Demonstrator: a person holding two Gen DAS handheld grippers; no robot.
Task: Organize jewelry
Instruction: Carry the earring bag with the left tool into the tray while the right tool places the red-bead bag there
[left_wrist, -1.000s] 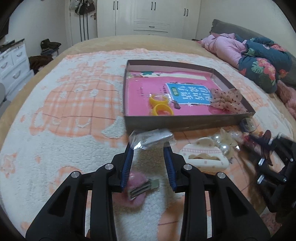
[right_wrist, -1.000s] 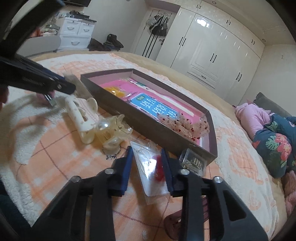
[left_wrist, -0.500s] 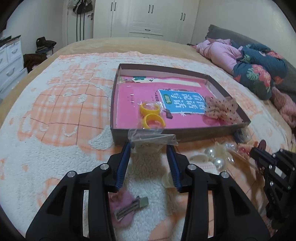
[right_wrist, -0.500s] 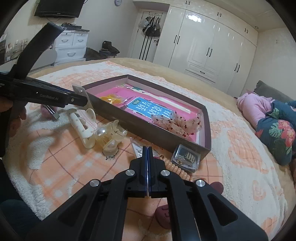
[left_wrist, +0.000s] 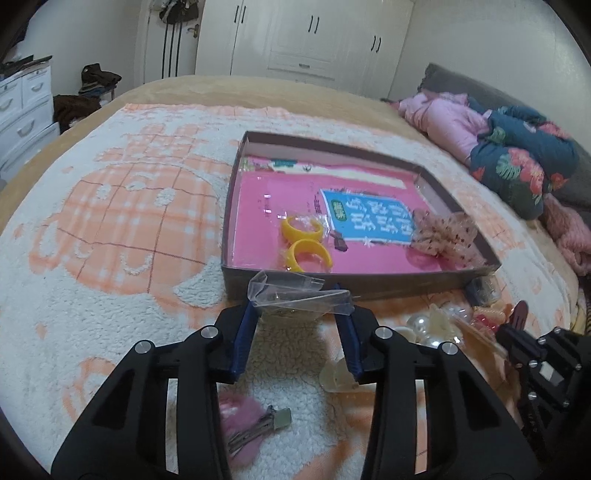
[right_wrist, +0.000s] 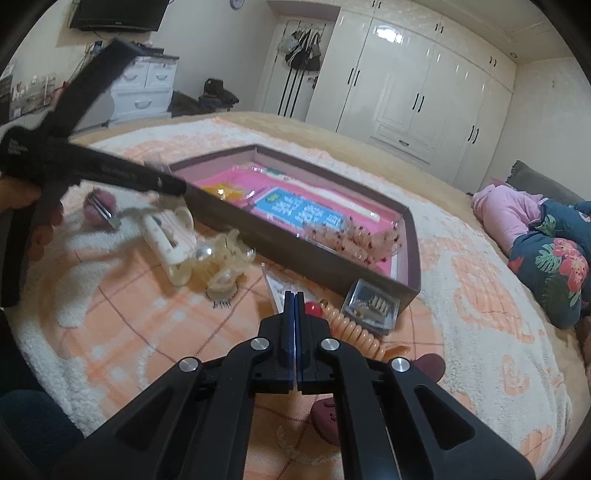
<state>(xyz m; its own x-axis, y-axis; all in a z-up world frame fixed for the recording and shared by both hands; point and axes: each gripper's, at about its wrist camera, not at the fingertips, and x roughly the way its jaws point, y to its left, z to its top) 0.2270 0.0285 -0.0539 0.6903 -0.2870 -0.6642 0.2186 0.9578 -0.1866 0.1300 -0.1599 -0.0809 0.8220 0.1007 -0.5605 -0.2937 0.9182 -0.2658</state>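
My left gripper (left_wrist: 300, 308) is shut on a clear plastic jewelry bag (left_wrist: 295, 293), held above the blanket just before the near wall of the brown box (left_wrist: 354, 286). The box has a pink floor with two yellow bangles (left_wrist: 306, 242) and a dotted scrunchie (left_wrist: 445, 234). My right gripper (right_wrist: 294, 297) is shut on the edge of a clear earring packet (right_wrist: 275, 284), lifted over the blanket by the box (right_wrist: 295, 254). The left gripper also shows in the right wrist view (right_wrist: 177, 188).
Loose on the blanket lie a cream claw clip (right_wrist: 170, 243), a pearl claw clip (right_wrist: 225, 262), a pink pom hair clip (left_wrist: 247, 432), an orange coil hair tie (right_wrist: 354, 328) and a small clear case (right_wrist: 371, 306). Folded clothes (left_wrist: 517, 155) lie at the right.
My left gripper has lifted the bag and carried it toward the box's near wall. My right gripper has shut on the earring packet and raised it off the blanket.
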